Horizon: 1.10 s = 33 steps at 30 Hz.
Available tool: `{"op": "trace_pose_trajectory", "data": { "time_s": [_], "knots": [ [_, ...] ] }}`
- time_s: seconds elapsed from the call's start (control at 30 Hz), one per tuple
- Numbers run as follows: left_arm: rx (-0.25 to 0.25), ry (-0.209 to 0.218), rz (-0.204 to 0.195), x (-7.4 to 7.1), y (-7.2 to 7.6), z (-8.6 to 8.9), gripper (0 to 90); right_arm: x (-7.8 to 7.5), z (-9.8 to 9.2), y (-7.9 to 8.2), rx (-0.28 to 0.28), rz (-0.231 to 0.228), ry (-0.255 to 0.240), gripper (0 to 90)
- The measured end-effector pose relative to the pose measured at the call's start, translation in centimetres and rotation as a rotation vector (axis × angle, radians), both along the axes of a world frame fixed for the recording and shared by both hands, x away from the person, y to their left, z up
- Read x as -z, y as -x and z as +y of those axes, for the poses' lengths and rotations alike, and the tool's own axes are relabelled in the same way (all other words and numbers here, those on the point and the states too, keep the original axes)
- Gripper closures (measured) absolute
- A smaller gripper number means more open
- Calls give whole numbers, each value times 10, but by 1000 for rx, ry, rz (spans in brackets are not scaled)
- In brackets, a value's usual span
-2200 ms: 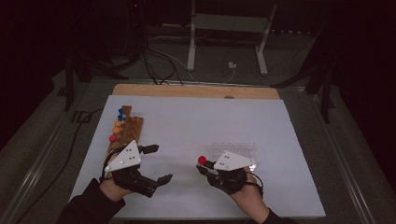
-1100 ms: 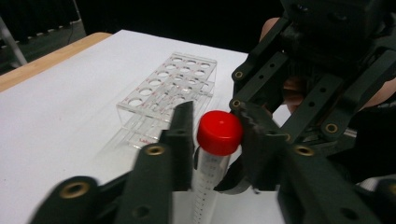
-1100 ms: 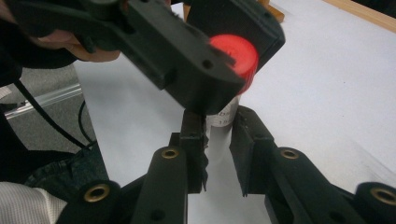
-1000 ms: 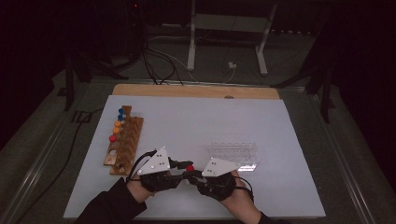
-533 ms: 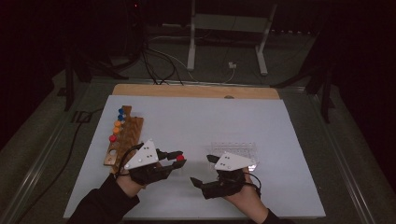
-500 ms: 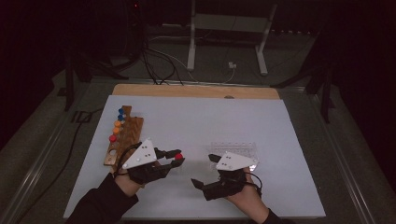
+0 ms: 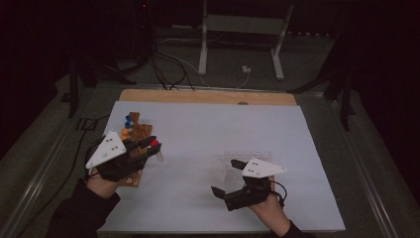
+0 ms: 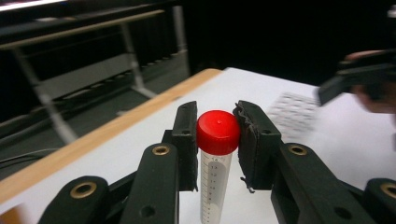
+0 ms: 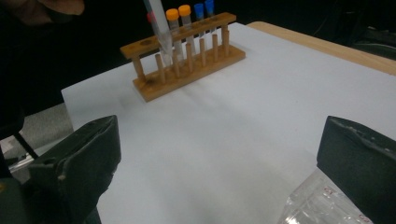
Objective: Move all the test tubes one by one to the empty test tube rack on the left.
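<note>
Right gripper view, wooden rack (image 9: 187, 77) w/ orange- (image 9: 179, 13) & blue-capped tubes (image 9: 204, 8)

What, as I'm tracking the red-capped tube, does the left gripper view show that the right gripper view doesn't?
Left gripper view: the left gripper shut on the red cap of the tube, printed scale readable. Right gripper view: the wooden rack with orange-capped tubes and blue-capped tubes, the held tube's lower end above it, and the right gripper, whose jaws have just been opening with nothing between them. Both: the white sheet and the clear tray.
</note>
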State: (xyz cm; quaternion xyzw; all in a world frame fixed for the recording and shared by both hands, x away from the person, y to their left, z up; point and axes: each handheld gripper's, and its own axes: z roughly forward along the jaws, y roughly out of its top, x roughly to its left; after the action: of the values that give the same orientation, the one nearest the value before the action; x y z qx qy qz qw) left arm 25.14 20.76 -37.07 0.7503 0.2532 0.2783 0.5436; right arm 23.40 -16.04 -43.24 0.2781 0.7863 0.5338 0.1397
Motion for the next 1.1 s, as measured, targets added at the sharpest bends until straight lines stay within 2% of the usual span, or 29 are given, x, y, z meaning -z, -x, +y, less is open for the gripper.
{"op": "trace_pose_trajectory", "data": {
  "time_s": [0.13,0.2,0.37,0.53,0.67,0.83,1.1],
  "knots": [
    [-101,-3,-10,-3,1,17,715,1,-3,-2,11,4,-5,0],
    [-121,8,-6,-3,1,25,715,1,-4,-3,15,5,-8,0],
    [-189,-8,-11,1,0,39,715,2,-4,-2,27,-14,8,0],
    [-249,9,-4,4,0,55,715,3,-6,-3,28,-11,5,0],
    [-273,25,3,5,1,65,716,2,-6,-3,23,-11,2,0],
    [-306,13,15,11,2,71,715,2,-6,-2,16,-11,-1,0],
    [-331,3,41,24,0,74,715,2,-7,-3,16,-9,-5,0]
  ]
}}
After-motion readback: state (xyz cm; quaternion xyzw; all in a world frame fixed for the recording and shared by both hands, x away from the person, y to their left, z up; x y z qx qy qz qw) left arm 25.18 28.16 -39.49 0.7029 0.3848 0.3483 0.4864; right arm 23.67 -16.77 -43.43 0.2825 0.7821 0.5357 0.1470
